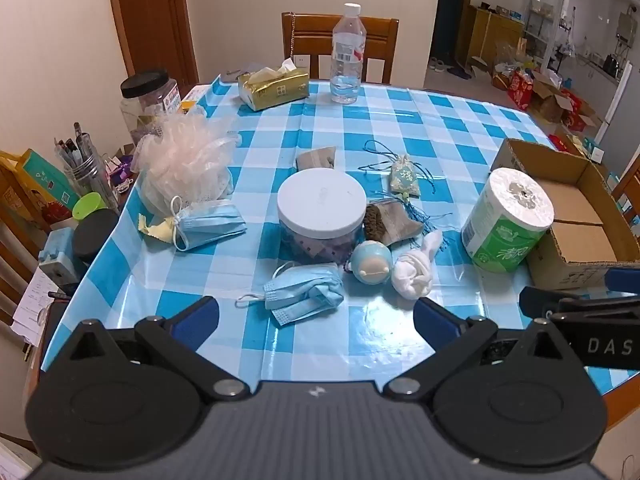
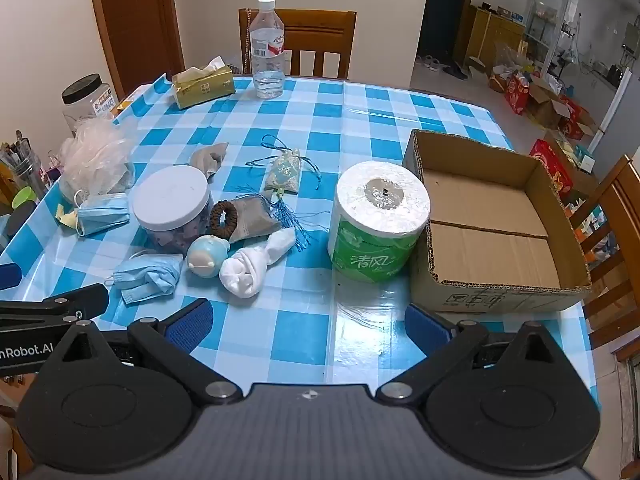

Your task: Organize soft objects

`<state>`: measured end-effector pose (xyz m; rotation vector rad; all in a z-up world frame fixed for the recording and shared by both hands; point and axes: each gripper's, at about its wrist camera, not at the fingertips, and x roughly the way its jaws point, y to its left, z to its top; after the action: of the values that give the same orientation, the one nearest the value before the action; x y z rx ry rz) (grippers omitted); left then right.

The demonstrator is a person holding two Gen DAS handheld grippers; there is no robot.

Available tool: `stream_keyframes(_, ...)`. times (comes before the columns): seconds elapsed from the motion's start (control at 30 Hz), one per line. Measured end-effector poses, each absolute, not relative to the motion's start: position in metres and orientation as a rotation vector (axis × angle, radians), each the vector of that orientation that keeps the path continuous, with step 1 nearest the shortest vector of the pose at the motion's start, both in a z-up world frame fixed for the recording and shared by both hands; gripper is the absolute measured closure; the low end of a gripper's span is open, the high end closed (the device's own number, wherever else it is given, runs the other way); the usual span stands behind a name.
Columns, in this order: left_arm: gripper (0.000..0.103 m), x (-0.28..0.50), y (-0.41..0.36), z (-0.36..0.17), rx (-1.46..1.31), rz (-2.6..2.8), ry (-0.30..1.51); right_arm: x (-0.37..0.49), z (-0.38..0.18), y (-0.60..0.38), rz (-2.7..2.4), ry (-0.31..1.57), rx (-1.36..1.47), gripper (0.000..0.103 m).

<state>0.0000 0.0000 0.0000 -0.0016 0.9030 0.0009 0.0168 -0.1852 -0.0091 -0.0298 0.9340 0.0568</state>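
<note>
Over counter's near edge | left tool [image 1: 316, 314] and right tool [image 2: 308, 320] spread wide, empty | masks [image 1: 302, 294], white sock [image 2: 250, 270] mid-counter; box [image 2: 492, 216] at right edge empty | step: start; next: pick nearest mask

The green wrapper of the toilet paper roll [image 2: 374, 236] carries two white Chinese characters, 清风. On the small embroidered sachet [image 1: 405, 180] one character shows, 福. The black body of the right gripper [image 1: 600, 312], seen from the left wrist, bears the letters "DAS" (cut off at the frame's edge). The left gripper [image 2: 52, 312], seen from the right wrist, reads "nRobot.AI", its start cut off. The water bottle [image 2: 268, 48] label has print too small to read.
</note>
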Motion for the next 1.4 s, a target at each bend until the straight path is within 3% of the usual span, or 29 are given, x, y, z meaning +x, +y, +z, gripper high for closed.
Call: stream_keyframes(1.4, 0.001, -0.0006, 0.0029, 0.0037, 0.001, 0.003, 0.898, 0.0215, -0.0032, -0.1864, 0.061, 0.931, -0.027, 0.000)
